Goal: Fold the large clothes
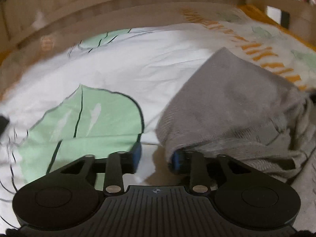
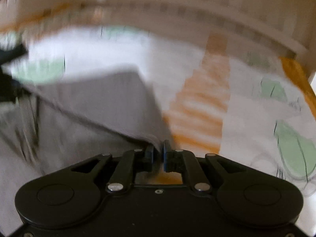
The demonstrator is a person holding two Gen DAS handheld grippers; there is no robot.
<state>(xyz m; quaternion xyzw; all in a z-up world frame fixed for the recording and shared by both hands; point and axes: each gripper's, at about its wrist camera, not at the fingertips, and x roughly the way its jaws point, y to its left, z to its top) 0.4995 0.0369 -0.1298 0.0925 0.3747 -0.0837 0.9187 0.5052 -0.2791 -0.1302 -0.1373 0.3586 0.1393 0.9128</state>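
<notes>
My right fingers (image 2: 158, 155) are pinching the grey garment's (image 2: 102, 98) edge on the bed (image 2: 246, 108); left fingers (image 1: 156, 156) are parted, gripping nothing, so the fold is risking sagging lopsided.

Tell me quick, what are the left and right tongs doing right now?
Left tongs: open, with the grey garment draped against one finger, not pinched.
Right tongs: nearly closed, an edge of the grey garment between them.

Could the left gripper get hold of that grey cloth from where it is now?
Probably yes. The left gripper has its jaws apart, and the grey garment already lies against its right finger, with only bare bed sheet between the pads. A small sideways shift should put the edge between them.
</notes>
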